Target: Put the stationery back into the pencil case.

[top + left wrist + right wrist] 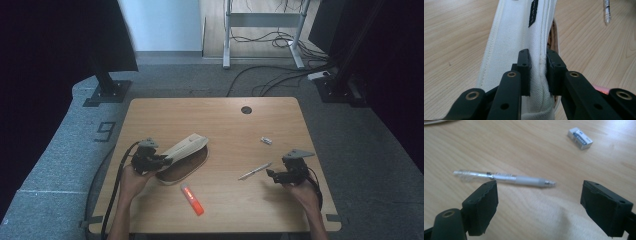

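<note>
Scene: a wooden table (220, 125) seen from above, with a person's two hands each working a two-jaw gripper.
Left gripper (159, 161): jaws closed tight on the cloth flap of a cream pencil case (186, 148); in the left gripper view the pads pinch a stitched seam of the case (509, 37) and hold the flap lifted, so the brown inside (182, 167) lies open.
Right gripper (271, 174): jaws spread wide with nothing between them; the pads touch nothing.
Pen (255, 171): a clear pen with a frosted grip, lying flat on bare wood, just beyond the right gripper on its case side and well apart from the case.
Key relation: in the right gripper view the pen (504, 178) lies just ahead of the jaws, its long axis running across the gap from one pad toward the other, not along the gripper's reach.
Nearer hand: the right one by far; the left is taken up with the case.
Judged next move: the right gripper probably has to come forward and down, and turn, so that its pads close across the barrel.
Other things: an eraser (266, 141) beyond the pen and an orange marker (192, 199) near the front edge, both untouched.
</note>
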`<state>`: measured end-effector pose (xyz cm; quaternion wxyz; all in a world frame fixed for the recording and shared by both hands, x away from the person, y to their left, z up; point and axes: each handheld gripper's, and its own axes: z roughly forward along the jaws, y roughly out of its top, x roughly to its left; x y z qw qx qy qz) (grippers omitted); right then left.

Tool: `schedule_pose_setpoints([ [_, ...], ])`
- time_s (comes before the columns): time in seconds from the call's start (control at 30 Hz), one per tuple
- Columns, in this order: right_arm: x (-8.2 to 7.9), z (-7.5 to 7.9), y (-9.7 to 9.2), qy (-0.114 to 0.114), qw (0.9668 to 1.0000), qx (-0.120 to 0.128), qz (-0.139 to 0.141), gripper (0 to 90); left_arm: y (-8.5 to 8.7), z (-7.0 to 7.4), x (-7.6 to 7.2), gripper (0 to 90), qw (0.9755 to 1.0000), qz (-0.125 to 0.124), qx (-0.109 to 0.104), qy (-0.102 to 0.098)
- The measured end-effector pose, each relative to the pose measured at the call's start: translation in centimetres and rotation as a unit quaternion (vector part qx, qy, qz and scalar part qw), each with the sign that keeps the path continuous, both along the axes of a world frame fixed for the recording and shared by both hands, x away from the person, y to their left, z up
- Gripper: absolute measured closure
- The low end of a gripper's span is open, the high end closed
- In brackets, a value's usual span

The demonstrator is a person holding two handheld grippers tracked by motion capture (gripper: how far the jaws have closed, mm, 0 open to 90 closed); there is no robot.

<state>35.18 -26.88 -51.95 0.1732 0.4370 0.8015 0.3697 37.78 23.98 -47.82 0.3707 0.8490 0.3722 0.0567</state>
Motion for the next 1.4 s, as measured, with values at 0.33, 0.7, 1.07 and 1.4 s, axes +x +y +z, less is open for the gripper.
schedule_pose_setpoints([
  [0.33,2.5,0.3,0.0,-0.006,0.9996,0.014,-0.026,16.5,0.2,0.0,0.0,75.4,1.0000,-0.002,-0.007,0.001],
  [0.7,5.4,0.5,-0.2,-0.012,0.9997,-0.004,-0.023,28.9,0.2,0.0,0.0,75.2,0.9999,-0.005,-0.011,0.001],
  [1.07,8.4,-0.2,-0.5,0.000,0.9998,-0.014,-0.016,40.2,0.3,-0.1,0.1,75.1,0.9999,-0.006,-0.015,0.003],
  [1.4,10.4,-0.8,-0.6,0.007,0.9995,-0.021,-0.020,45.3,0.4,-0.1,0.1,75.1,0.9998,-0.007,-0.017,0.002],
])
